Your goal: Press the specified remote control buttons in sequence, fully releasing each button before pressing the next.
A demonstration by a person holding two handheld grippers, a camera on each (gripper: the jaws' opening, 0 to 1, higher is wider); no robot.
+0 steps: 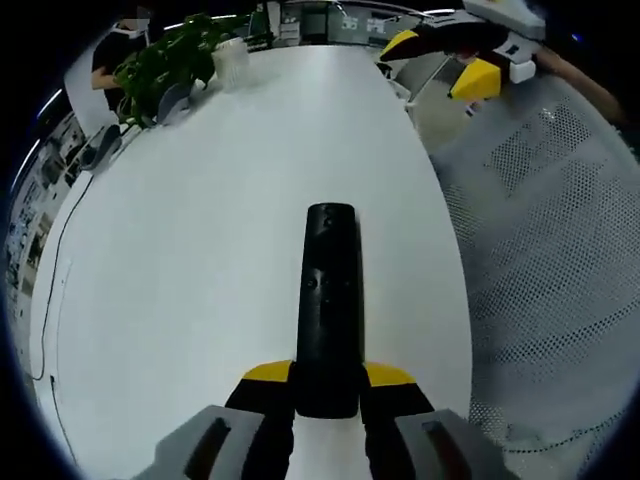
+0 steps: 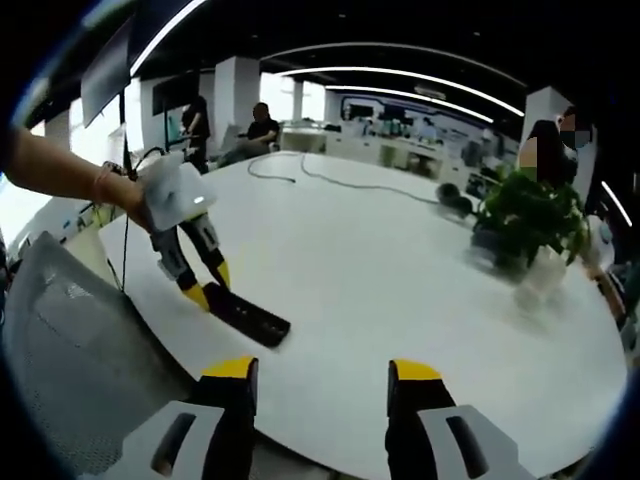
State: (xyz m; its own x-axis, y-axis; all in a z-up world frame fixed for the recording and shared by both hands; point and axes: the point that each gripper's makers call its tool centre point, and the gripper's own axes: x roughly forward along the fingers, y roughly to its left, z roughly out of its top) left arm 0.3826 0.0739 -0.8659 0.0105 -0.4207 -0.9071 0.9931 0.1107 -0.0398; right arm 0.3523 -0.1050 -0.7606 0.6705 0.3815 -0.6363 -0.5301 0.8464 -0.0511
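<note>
A long black remote control [image 1: 328, 310] lies along the white table [image 1: 190, 250], pointing away from me. My left gripper [image 1: 328, 376] is shut on its near end, a yellow-tipped jaw on each side. In the right gripper view a hand holds this left gripper [image 2: 212, 283] at the table's [image 2: 400, 280] left edge, with the remote [image 2: 248, 316] sticking out over the tabletop. My right gripper [image 2: 322, 370] is open and holds nothing, off the near table edge and well apart from the remote. It hangs open at the far right in the left gripper view [image 1: 440, 62].
A leafy green plant [image 2: 525, 215] in a white pot [image 2: 545, 282] stands far across the table, also seen as plant [image 1: 165, 60] and pot [image 1: 230, 60]. A grey mesh chair [image 1: 550, 230] sits beside the table. A cable [image 2: 330, 175] runs over the far tabletop. People sit in the background.
</note>
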